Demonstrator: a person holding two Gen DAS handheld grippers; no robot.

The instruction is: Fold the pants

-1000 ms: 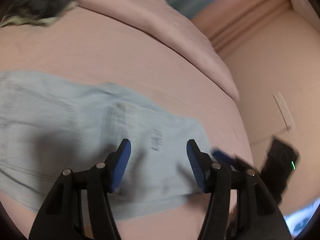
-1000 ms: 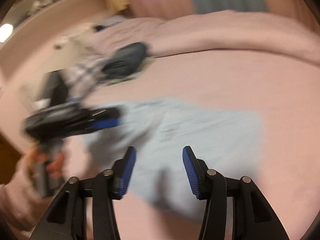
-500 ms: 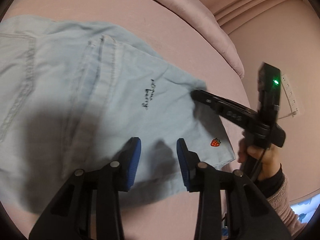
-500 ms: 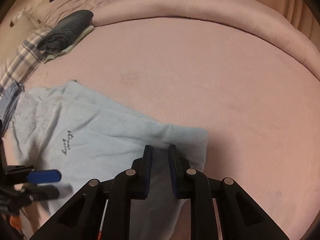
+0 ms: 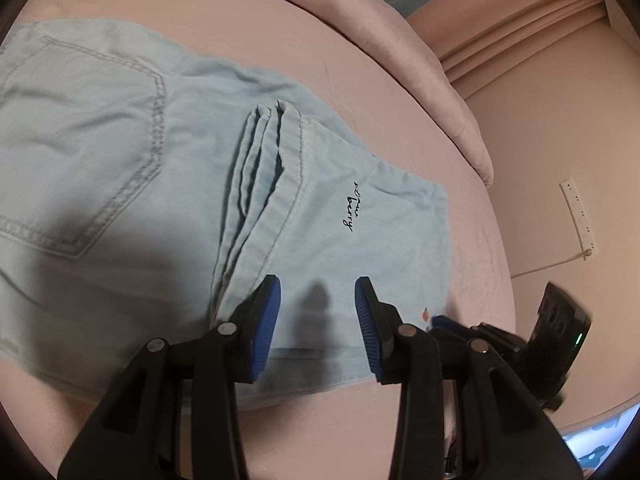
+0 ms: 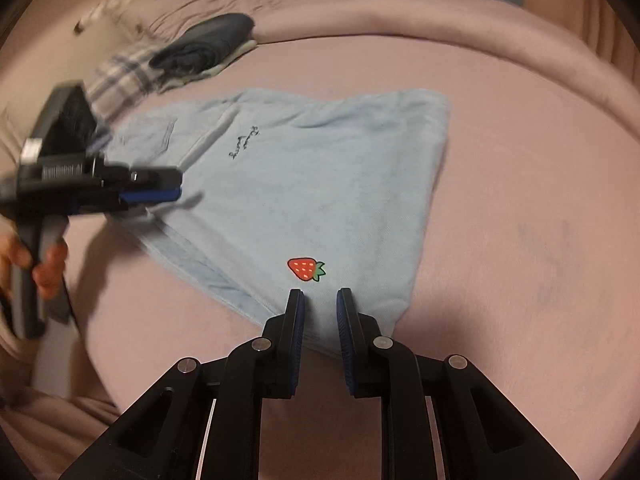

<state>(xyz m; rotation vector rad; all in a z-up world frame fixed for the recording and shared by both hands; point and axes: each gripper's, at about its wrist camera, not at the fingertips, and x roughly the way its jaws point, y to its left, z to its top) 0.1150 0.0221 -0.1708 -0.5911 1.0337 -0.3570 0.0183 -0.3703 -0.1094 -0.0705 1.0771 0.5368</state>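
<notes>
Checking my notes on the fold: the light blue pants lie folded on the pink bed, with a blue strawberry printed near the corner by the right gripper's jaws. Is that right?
Not quite: the strawberry is red with a green leaf, not blue. The right wrist view shows it on the light blue pants, folded on the pink bed, just ahead of the right gripper.

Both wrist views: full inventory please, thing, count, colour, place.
pants: 1, light blue, folded on the bed, strawberry patch near the close hem
bed cover: 1, pink, under everything
dark folded clothes: 1 pile, navy, far left by the rolled duvet
plaid cloth: 1, grey-white, beside that pile
power strip: 1, white, on the wall
left gripper: fingers open over the hem
right gripper: fingers slightly apart at the hem, grip unclear
</notes>
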